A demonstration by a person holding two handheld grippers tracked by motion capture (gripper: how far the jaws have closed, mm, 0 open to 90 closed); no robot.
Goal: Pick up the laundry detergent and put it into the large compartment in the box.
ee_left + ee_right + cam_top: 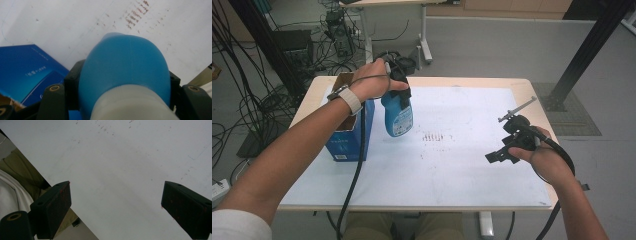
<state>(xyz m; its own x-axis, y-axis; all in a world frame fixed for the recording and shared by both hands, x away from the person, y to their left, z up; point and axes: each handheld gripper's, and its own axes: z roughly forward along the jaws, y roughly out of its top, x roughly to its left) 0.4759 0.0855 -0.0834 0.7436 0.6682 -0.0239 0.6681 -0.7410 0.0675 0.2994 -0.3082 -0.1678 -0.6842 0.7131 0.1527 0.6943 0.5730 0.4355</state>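
My left gripper [398,82] jaws squeeze neck of blue bottle [398,114], beside blue box [348,140]. My right gripper [502,155] jaws wide open, holding nothing, over tabletop [472,165].

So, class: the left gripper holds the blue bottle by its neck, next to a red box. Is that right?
Not quite. The box is blue, not red, as the high view shows. The left gripper does hold the blue bottle by its neck.

High view: set above the near edge of the table [522,85], faced forward and down | left gripper view: held close over the blue bottle [125,67], faced down at the white sheet [62,22] | right gripper view: faced down at the sheet, near that edge | shared: sheet, bottle, blue box [22,70].
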